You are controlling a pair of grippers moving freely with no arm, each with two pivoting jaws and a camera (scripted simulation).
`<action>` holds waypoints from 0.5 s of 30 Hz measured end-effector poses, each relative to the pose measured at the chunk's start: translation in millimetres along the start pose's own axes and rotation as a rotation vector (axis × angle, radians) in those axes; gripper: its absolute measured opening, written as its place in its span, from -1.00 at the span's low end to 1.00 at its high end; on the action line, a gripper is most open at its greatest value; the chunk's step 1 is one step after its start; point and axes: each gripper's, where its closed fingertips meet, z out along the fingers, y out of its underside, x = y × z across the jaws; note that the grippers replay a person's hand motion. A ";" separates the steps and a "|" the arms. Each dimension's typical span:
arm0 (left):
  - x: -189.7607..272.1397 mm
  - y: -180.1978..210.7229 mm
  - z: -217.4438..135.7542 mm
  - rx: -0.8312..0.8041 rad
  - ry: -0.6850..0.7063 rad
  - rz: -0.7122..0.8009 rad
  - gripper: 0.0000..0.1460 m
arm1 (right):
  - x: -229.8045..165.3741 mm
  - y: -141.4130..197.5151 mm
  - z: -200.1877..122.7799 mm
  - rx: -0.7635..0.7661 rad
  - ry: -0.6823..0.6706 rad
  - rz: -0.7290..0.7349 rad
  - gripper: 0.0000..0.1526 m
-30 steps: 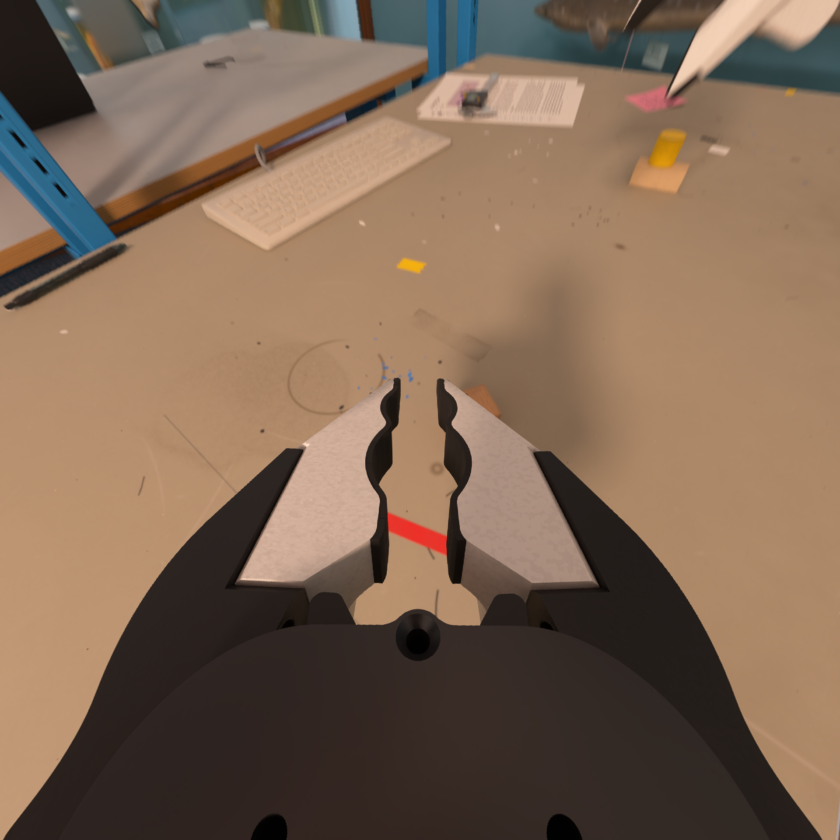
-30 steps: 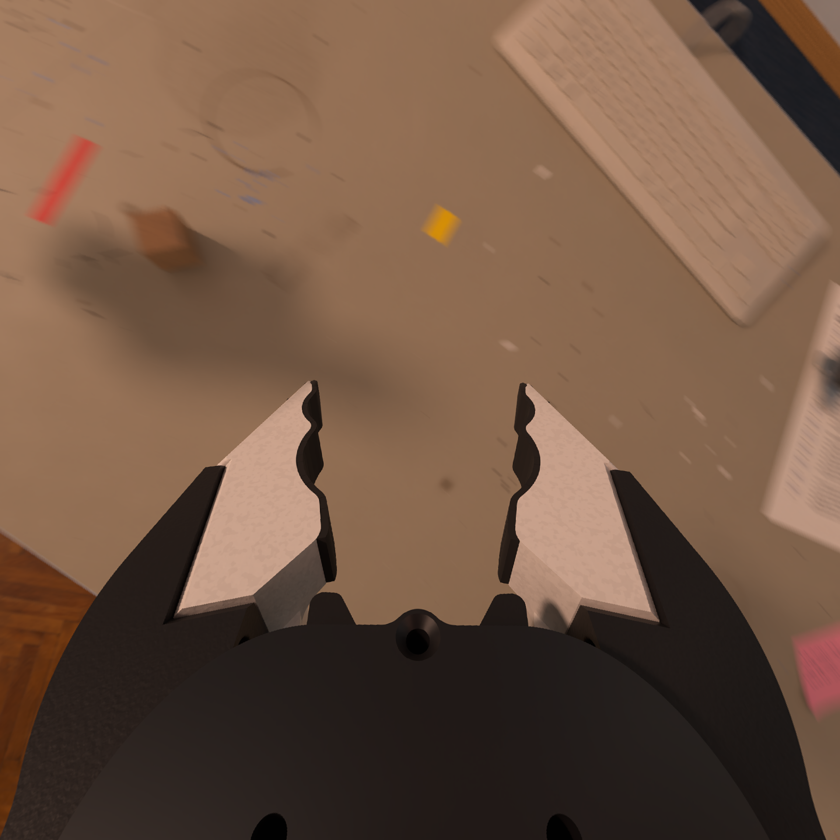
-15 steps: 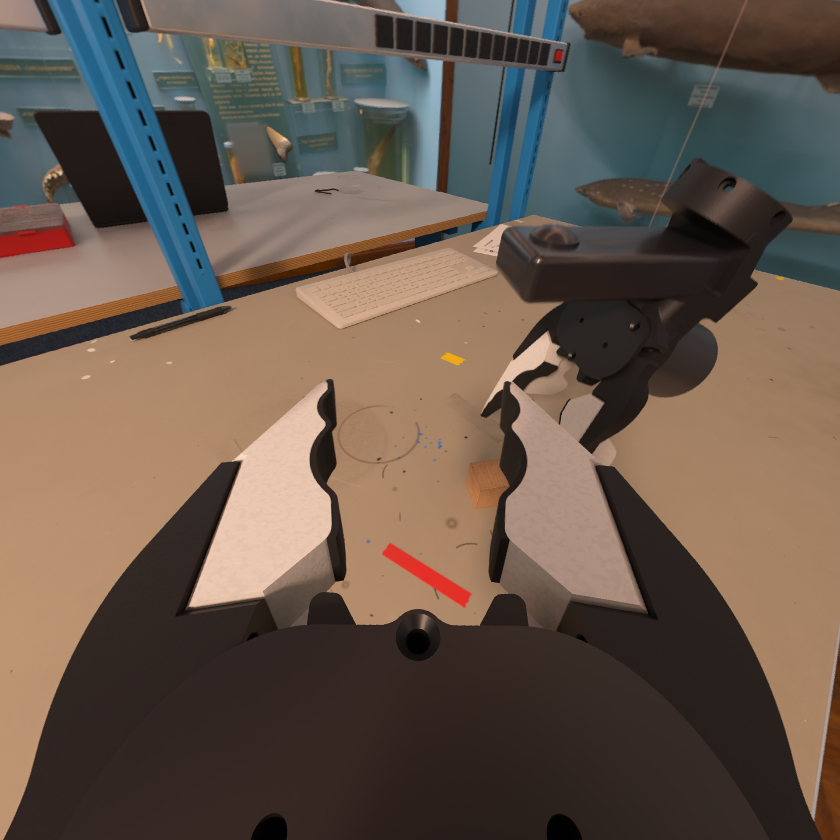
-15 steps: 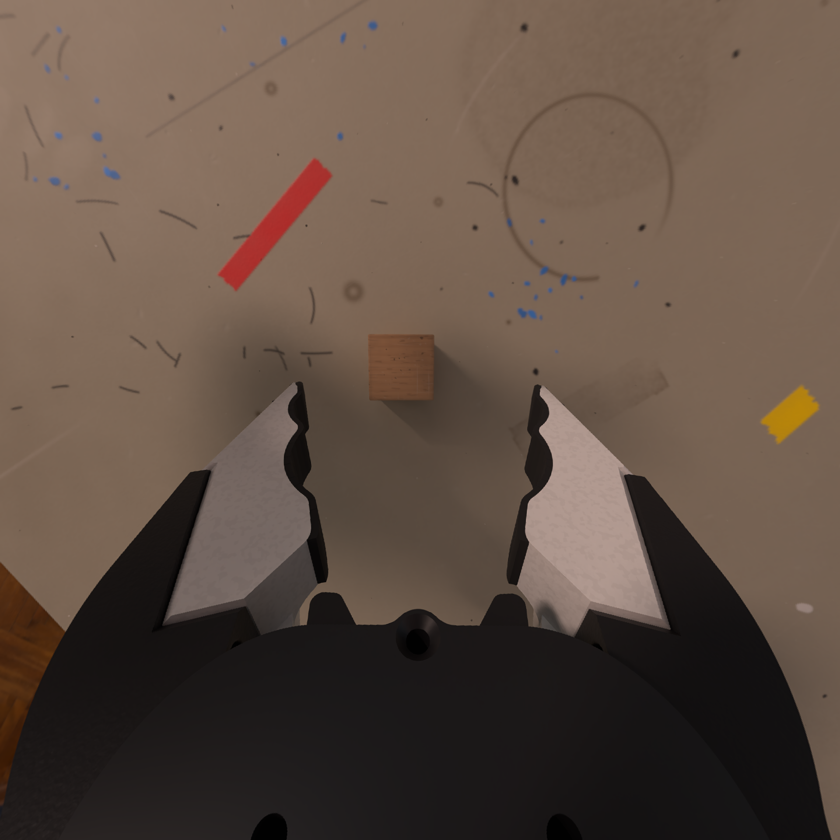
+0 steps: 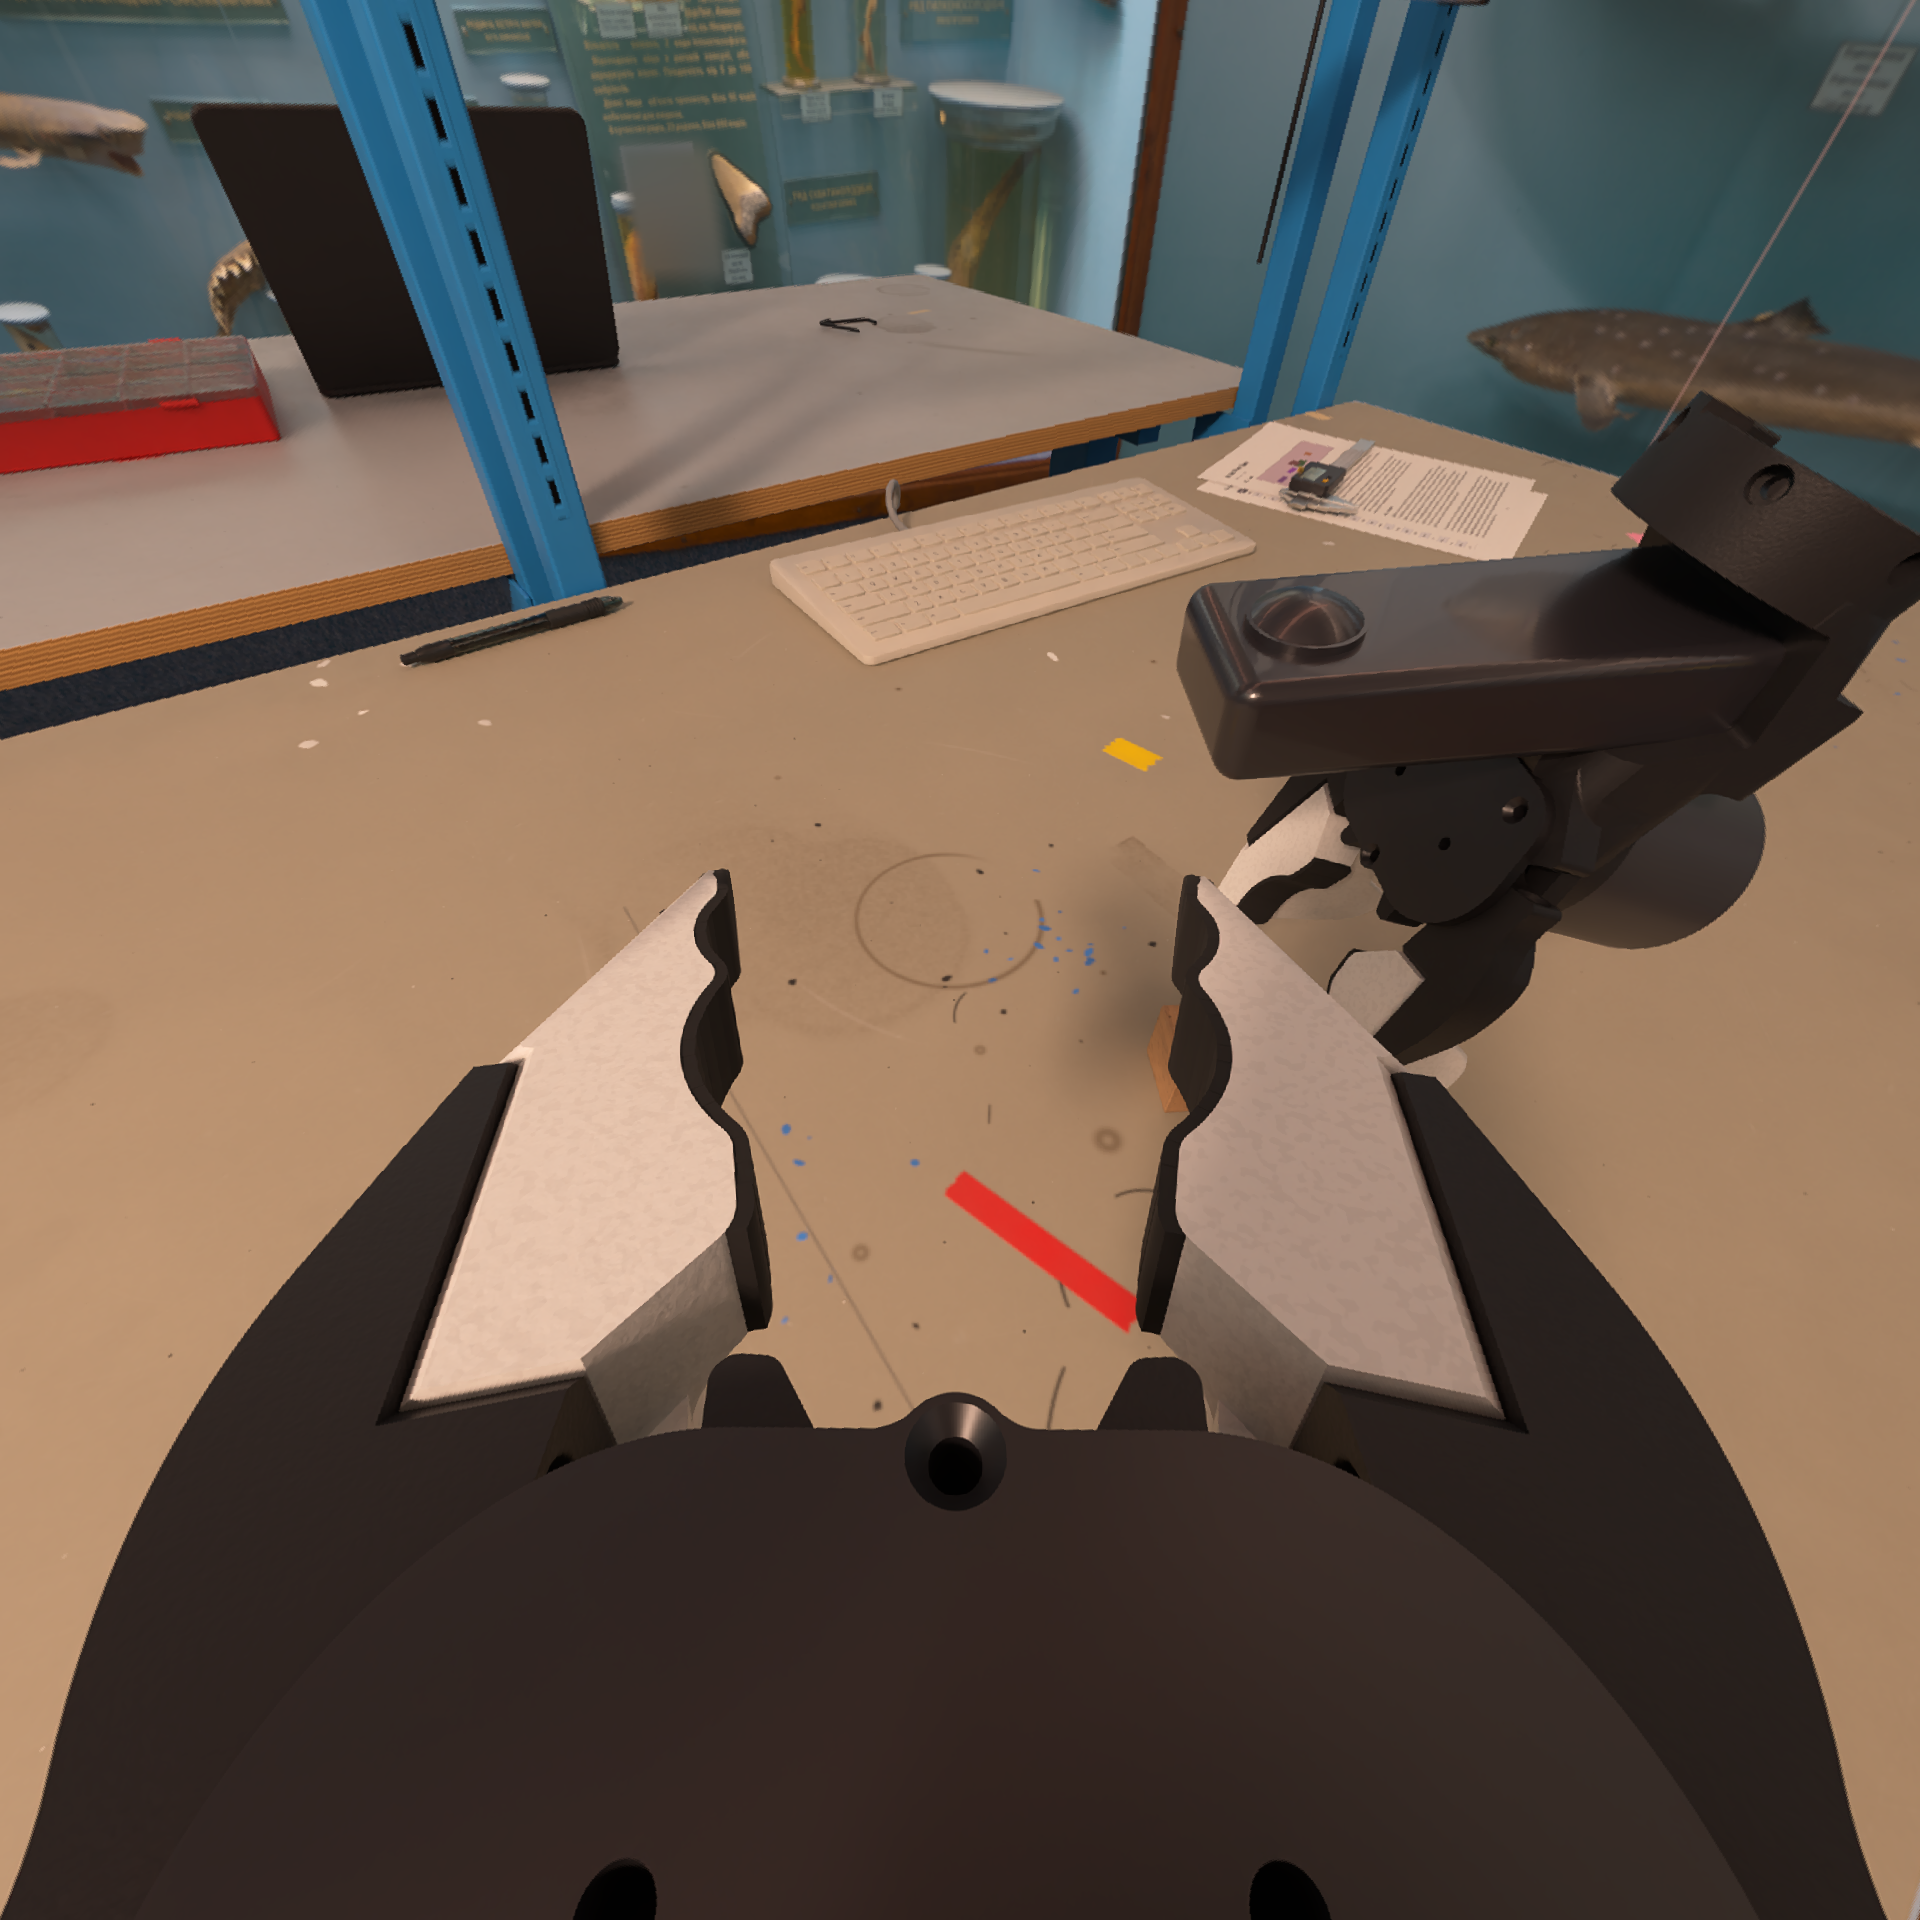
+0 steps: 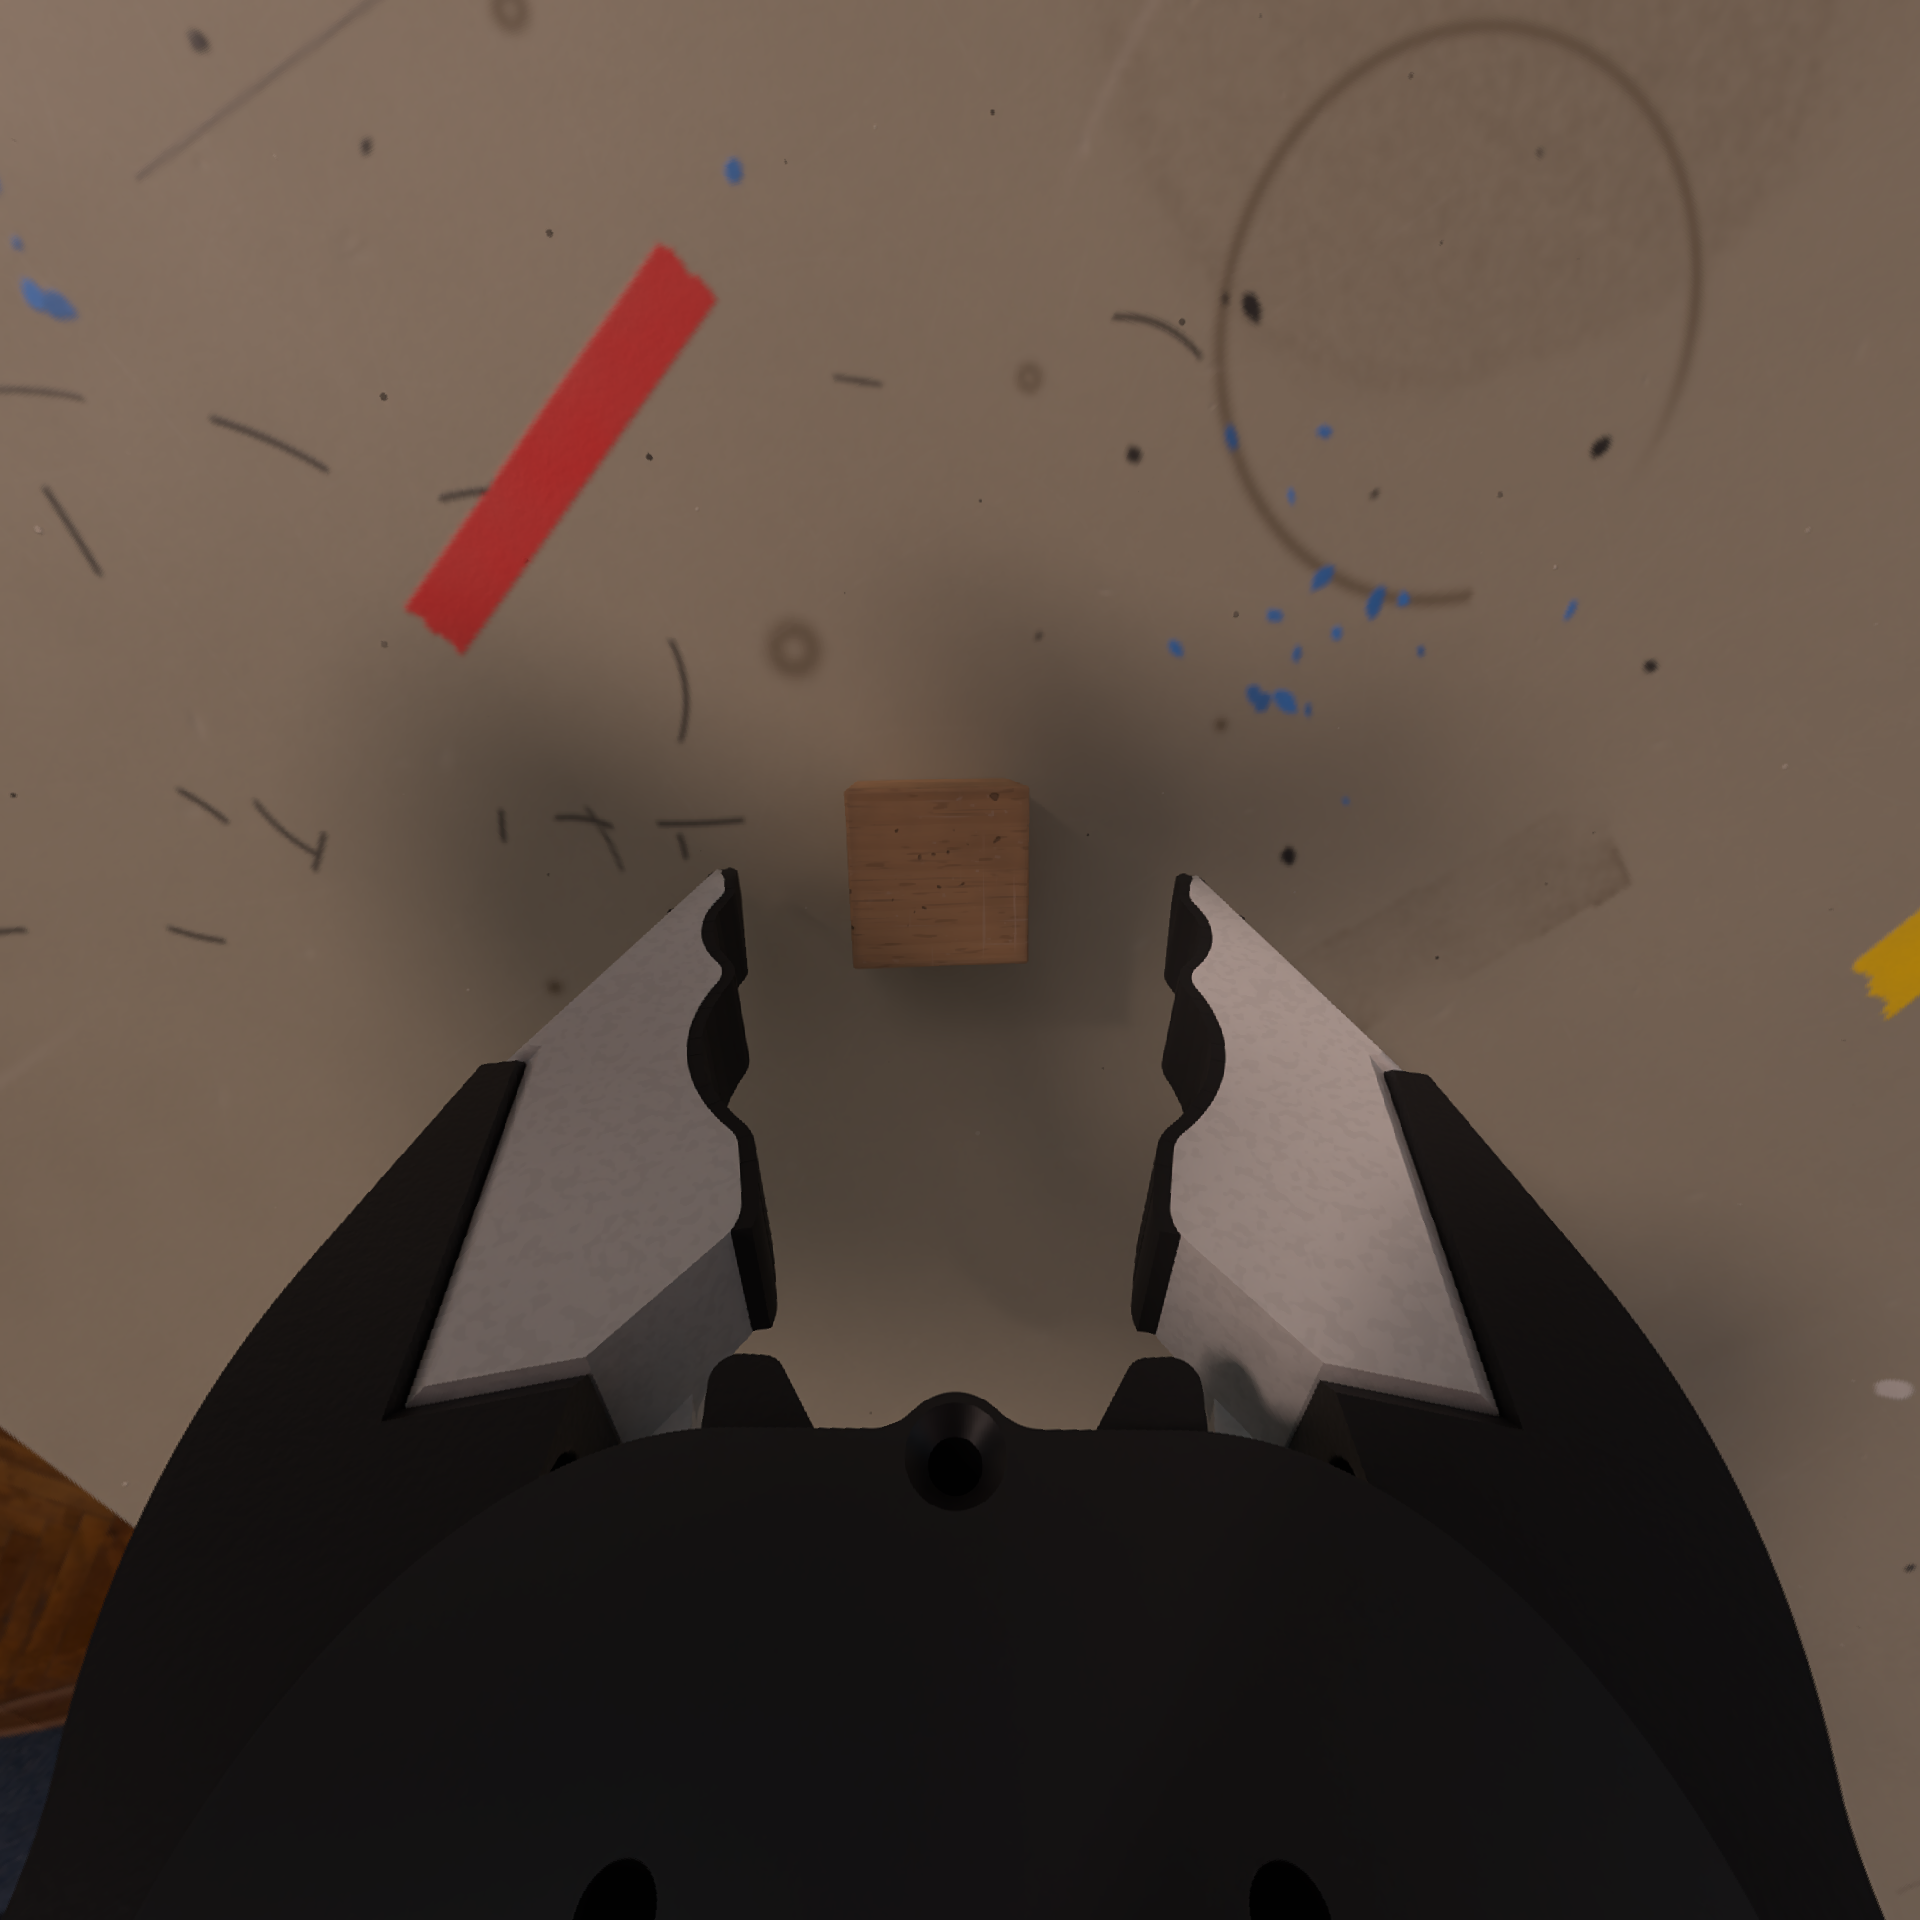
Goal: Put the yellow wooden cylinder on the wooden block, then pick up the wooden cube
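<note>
left gripper (image 5: 951, 904): wide apart, holding nothing, low over the table (image 5: 312, 935), parked clear so the other one has room (my read).
red tape (image 6: 561, 447): flat on the table, left of the cube, well apart.
cube (image 6: 938, 875): on the table, squared to the fingers, just ahead of the tips.
right gripper (image 6: 954, 902): wide, empty, pointing straight down to straddle the cube.
cylinder, block: out of view.

wooden cube (image 5: 1166, 1060) mostly hidden behind left tool's finger (one sliver showing), yellow tape (image 6: 1893, 962) edge-cropped
</note>
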 end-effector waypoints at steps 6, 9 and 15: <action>2.3 1.3 -0.1 -0.013 0.004 0.016 0.16 | -2.9 -0.8 0.5 0.003 0.000 -0.032 -0.56; 3.8 1.7 -0.1 -0.018 0.006 0.021 0.15 | -0.5 4.2 -1.1 0.000 0.005 -0.038 -0.56; 6.2 2.9 1.2 -0.024 0.012 0.024 0.14 | 22.0 34.5 -32.3 0.018 0.024 -0.005 -0.56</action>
